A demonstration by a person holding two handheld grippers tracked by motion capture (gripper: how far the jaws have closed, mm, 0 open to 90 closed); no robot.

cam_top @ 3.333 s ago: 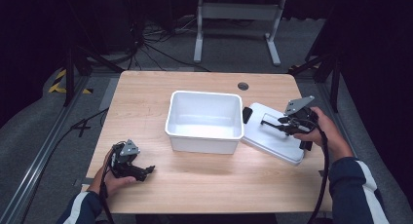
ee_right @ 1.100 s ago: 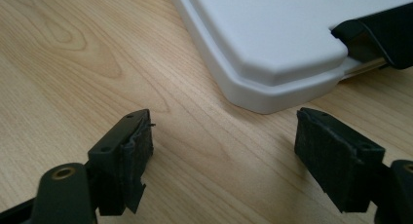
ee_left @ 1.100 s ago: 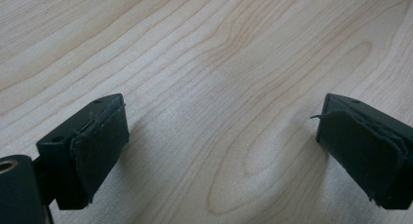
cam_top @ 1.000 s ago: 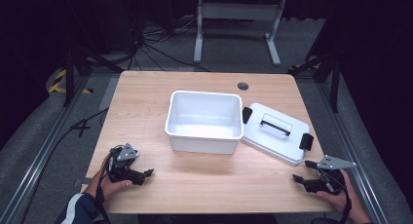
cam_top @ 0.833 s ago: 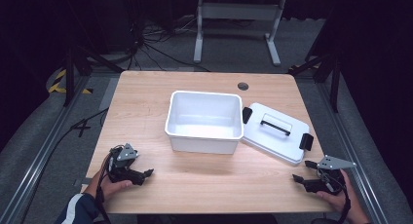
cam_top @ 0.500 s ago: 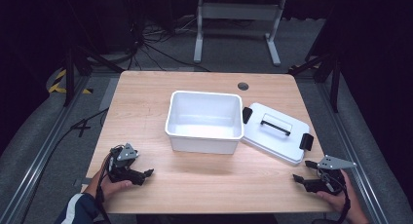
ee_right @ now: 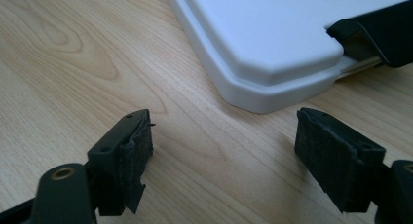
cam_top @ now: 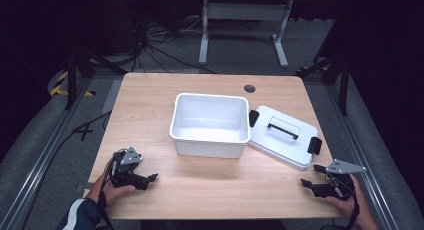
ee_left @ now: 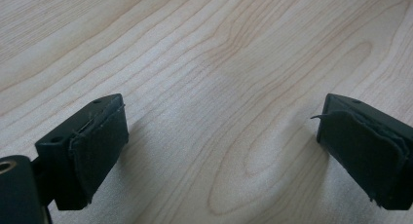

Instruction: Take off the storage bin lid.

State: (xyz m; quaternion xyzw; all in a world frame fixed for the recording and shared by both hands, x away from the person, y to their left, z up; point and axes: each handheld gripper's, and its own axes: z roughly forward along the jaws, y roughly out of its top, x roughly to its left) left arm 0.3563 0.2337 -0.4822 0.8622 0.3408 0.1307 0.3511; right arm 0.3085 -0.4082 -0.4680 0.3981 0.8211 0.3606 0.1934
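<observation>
The white bin (cam_top: 210, 124) stands open at the middle of the table (cam_top: 150, 105). Its lid (cam_top: 282, 135) lies flat on the table, touching the bin's right side. The right gripper (cam_top: 320, 182) rests near the table's near right corner, just beside the lid, jaws apart and empty. The left gripper (cam_top: 145, 179) rests near the near left corner, jaws apart, nothing between them.

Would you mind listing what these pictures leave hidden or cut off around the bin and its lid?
- Bin: high view, outer far wall hidden by the bin itself.
- Lid: right gripper view, cut off by the top and right edges; the clip is partly visible.
- Lid's underside: high view, hidden, since it rests on the table.
</observation>
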